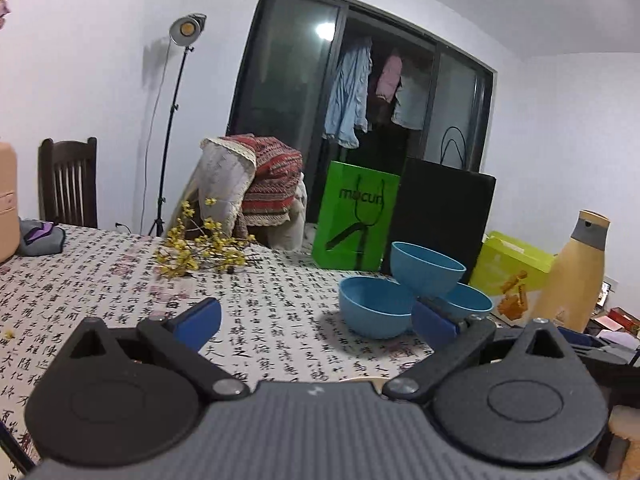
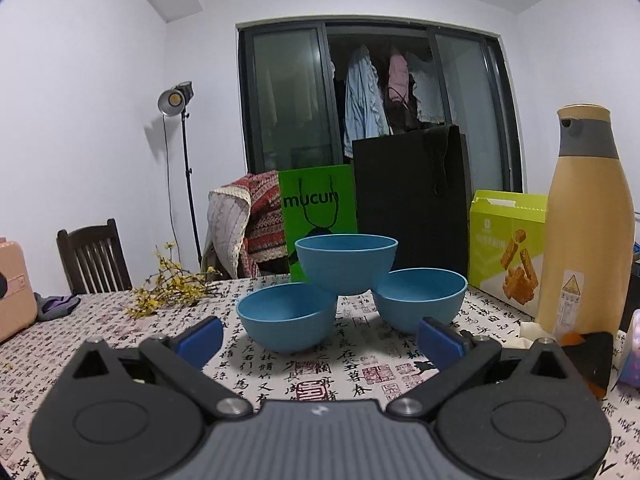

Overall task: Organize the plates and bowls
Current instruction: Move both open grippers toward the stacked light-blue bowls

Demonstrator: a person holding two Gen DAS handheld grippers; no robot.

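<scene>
**Three blue bowls, mouths up, stacked in a small pyramid**

Near the far middle of the table (image 2: 120, 332), on a cloth printed with black characters: three blue bowls, all upright with openings facing the ceiling. No long axis to speak of, being round; the row of the lower pair runs left to right across the right wrist view. Left bowl (image 2: 286, 316) and right bowl (image 2: 420, 300) stand side by side with a gap between; top bowl (image 2: 346, 264) sits level, its base bridging the inner rims of both.

Left gripper (image 1: 316, 320) released, blue pads spread wide, nothing between them, hovering short of the bowls and to their left. Right gripper (image 2: 320, 334) likewise spread and empty, aimed straight at the stack, left bowl just ahead between the fingers.

From the left wrist: top bowl (image 1: 426, 268) looks tilted, likely lens warp; near bowl (image 1: 376, 306) in plain sight; far bowl (image 1: 468, 300) mostly covered by the other two and by the right-side blue fingertip (image 1: 434, 324).

Behind the bowls: green bag (image 2: 318, 208), black bag (image 2: 412, 200), green snack box (image 2: 506, 244), tall tan bottle (image 2: 584, 220). Yellow flower sprig (image 2: 168, 288) lying to the left. Bases of the bags hidden behind the bowls. Pink object at the left edge cut off; small items at the right edge beyond the bottle too cropped to identify.
</scene>
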